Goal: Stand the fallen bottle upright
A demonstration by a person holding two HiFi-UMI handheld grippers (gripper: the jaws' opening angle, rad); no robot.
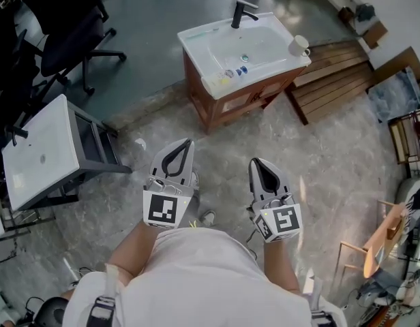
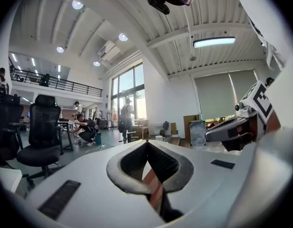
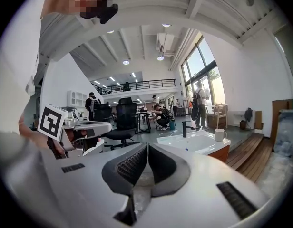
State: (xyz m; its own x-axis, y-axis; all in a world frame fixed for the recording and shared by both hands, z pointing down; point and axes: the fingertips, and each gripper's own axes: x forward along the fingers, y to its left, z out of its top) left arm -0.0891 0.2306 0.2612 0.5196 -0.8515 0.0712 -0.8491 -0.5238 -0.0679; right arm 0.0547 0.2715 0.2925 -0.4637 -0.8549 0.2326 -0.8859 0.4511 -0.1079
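Observation:
A white washbasin (image 1: 217, 36) on a wooden cabinet stands ahead of me, with a black tap (image 1: 241, 12) at its back. Several small items lie on its front rim: a small clear bottle-like thing (image 1: 229, 73) on its side and blue pieces (image 1: 243, 69) beside it, too small to tell apart. My left gripper (image 1: 188, 142) and right gripper (image 1: 254, 161) are held side by side close to my body, well short of the basin. Both are shut with nothing between the jaws. In the right gripper view the basin (image 3: 194, 141) sits beyond the closed tips (image 3: 147, 145).
A white mug (image 1: 298, 45) stands on the basin's right corner. A second white basin unit (image 1: 39, 148) stands at the left, with black office chairs (image 1: 67, 39) behind it. Wooden pallets (image 1: 333, 80) lie right of the cabinet, and a wooden chair (image 1: 373, 244) is at the lower right.

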